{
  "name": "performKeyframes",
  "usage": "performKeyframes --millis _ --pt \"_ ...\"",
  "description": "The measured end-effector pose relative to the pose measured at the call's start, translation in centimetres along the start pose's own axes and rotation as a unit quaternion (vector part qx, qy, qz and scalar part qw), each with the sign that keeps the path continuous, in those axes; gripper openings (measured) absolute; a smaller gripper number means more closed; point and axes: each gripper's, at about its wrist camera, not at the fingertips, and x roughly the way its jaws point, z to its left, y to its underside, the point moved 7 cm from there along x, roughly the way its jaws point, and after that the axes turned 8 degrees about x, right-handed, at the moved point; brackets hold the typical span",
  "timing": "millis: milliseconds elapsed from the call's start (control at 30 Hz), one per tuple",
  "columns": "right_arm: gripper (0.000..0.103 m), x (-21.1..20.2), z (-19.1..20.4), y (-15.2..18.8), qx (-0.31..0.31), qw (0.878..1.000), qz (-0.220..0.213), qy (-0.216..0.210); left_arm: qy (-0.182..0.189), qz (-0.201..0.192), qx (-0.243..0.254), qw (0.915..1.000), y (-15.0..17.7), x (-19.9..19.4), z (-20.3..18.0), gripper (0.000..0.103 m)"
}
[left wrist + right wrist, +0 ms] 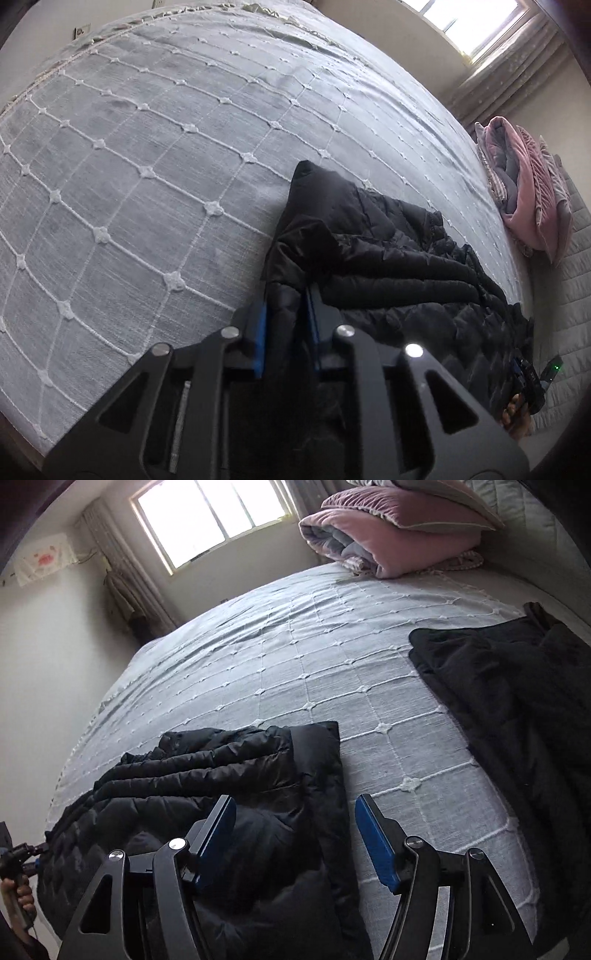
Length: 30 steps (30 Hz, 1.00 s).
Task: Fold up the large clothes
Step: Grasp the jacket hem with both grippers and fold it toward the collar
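A black quilted puffer jacket (388, 254) lies crumpled on the grey bedspread (147, 166); it also shows in the right wrist view (229, 775). My left gripper (286, 325) is shut on a fold of the jacket's edge, with fabric pinched between its blue pads. My right gripper (295, 830) is open, its blue pads (375, 843) hovering just above the jacket's near right edge, holding nothing. The left gripper also shows far left in the right wrist view (22, 853), and the right gripper shows small at the lower right of the left wrist view (532, 380).
A second dark garment (517, 701) lies on the bed's right side. Folded pink and grey quilts (388, 535) are stacked at the head of the bed; they also show in the left wrist view (524, 184). A window (210, 517) and curtain stand behind the bed.
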Motion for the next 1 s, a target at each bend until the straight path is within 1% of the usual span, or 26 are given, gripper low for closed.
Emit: performKeyframes --millis 33,67,100,133,267,367,433,500,533,600,667,700,767,833,933,1000 --pt "0.050 0.8 0.1 0.1 0.001 1.000 0.011 -0.004 -0.008 -0.011 0.009 0.9999 -0.2 -0.4 -0.4 0.011" --pt "0.024 1.7 0.3 0.2 0.004 1.000 0.024 -0.013 -0.016 -0.021 0.019 0.9995 -0.5 -0.8 -0.7 0.009" --pt "0.009 2.3 0.5 0.4 0.010 0.999 0.034 -0.025 -0.027 -0.037 0.032 0.9985 -0.8 -1.6 -1.3 0.008" --pt "0.009 2.4 0.6 0.3 0.014 0.999 0.035 -0.031 -0.032 -0.046 0.040 0.9976 -1.1 -2.1 -1.7 0.008" --pt "0.006 0.1 2.0 -1.2 0.003 0.999 -0.015 -0.038 -0.049 -0.100 0.080 0.9905 -3.7 -4.8 -4.4 0.007" --pt "0.005 -2.2 3.1 -3.3 0.011 0.997 -0.056 -0.050 -0.055 -0.122 0.092 0.9867 -6.6 -5.3 -6.7 0.006" --pt "0.005 -2.8 3.8 -4.6 0.007 0.996 -0.083 -0.034 -0.063 -0.133 0.103 0.9837 -8.3 -4.9 -8.1 0.006" --pt "0.005 -2.5 4.2 -5.4 0.001 0.995 -0.104 -0.006 -0.087 -0.139 0.119 0.9792 -9.5 -3.3 -9.2 0.006" --pt "0.005 -1.9 4.1 -5.8 0.005 0.994 -0.108 0.004 -0.105 -0.135 0.125 0.9772 -10.0 -1.9 -9.3 0.006" --pt "0.005 -0.5 3.3 -6.3 0.019 0.994 -0.107 0.022 -0.132 -0.115 0.122 0.9769 -10.5 1.7 -8.8 0.006" --pt "0.005 1.8 2.3 -6.3 0.034 0.994 -0.093 0.043 -0.147 -0.097 0.113 0.9779 -10.2 5.0 -7.7 0.006" --pt "0.005 2.9 1.8 -6.1 0.034 0.994 -0.087 0.054 -0.153 -0.088 0.106 0.9786 -9.9 6.6 -6.9 0.006" --pt "0.005 4.7 1.4 -5.9 0.028 0.994 -0.079 0.068 -0.153 -0.075 0.092 0.9810 -8.9 8.7 -5.8 0.007" --pt "0.005 6.0 1.0 -5.8 0.022 0.994 -0.075 0.078 -0.154 -0.079 0.087 0.9809 -8.1 9.6 -5.3 0.007" --pt "0.005 7.6 1.1 -5.8 0.008 0.994 -0.065 0.088 -0.162 -0.096 0.089 0.9782 -7.7 9.6 -5.3 0.007" --pt "0.006 8.6 1.3 -5.2 -0.006 0.993 -0.057 0.105 -0.163 -0.098 0.088 0.9777 -7.7 9.9 -5.4 0.009"
